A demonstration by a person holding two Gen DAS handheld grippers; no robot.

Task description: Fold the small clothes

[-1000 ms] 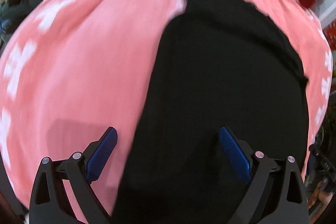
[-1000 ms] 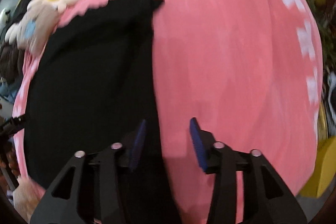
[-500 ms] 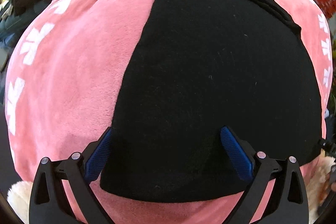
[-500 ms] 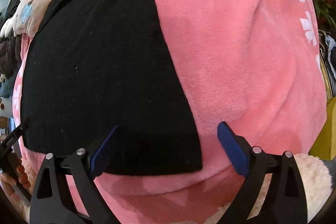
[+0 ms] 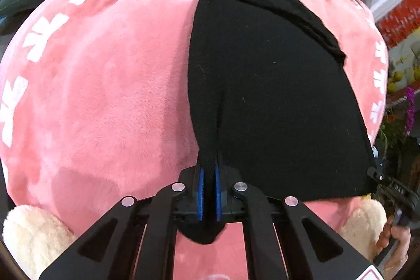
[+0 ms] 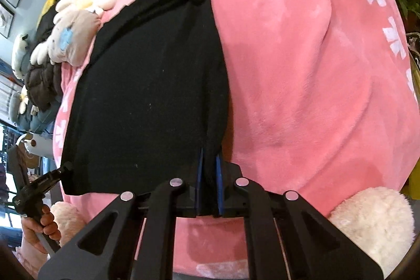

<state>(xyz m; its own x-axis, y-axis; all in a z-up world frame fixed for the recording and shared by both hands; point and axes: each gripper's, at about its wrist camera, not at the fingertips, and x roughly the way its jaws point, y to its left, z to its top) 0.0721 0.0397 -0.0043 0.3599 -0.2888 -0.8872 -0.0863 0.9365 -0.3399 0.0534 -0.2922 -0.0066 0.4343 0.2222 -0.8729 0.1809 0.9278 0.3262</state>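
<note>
I have the left tool (image 5: 208, 181) and the right tool (image 6: 209, 181) each clamped tight on a near corner of the flat black knit garment (image 5: 275, 96), which lies on the pink plush blanket (image 5: 105, 96), ready, I judge, to lift its near edge for a fold. The blanket's white marks are unreadable.

pink plush blanket (image 5: 110, 85): white printed marks along its edges, not legible | black handheld gripper at right edge of left wrist view (image 5: 393, 190): small white lettering, too blurred to read | no numbers readable
</note>
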